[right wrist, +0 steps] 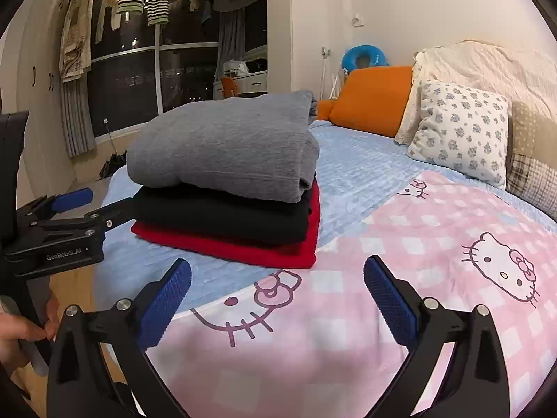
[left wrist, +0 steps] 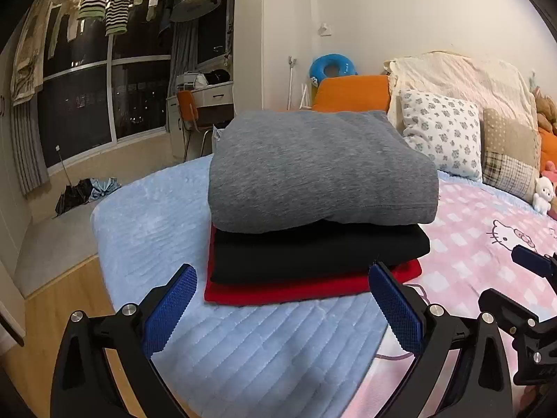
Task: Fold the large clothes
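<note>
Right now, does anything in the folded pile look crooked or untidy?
Only slightly: the grey garment on top overhangs the black one on both sides, and the red one sticks out at the bottom. Nothing has slipped off.

1. Stack of three folded garments on a light blue bed cover (right wrist: 365, 160): grey (right wrist: 222, 146) atop black (right wrist: 222, 214) atop red (right wrist: 236, 249).
2. Right gripper (right wrist: 277, 280), near, jaws spread, empty, above a pink cat-print blanket (right wrist: 400, 278).
3. Left gripper (right wrist: 101, 202), at left, beside the stack.
</note>
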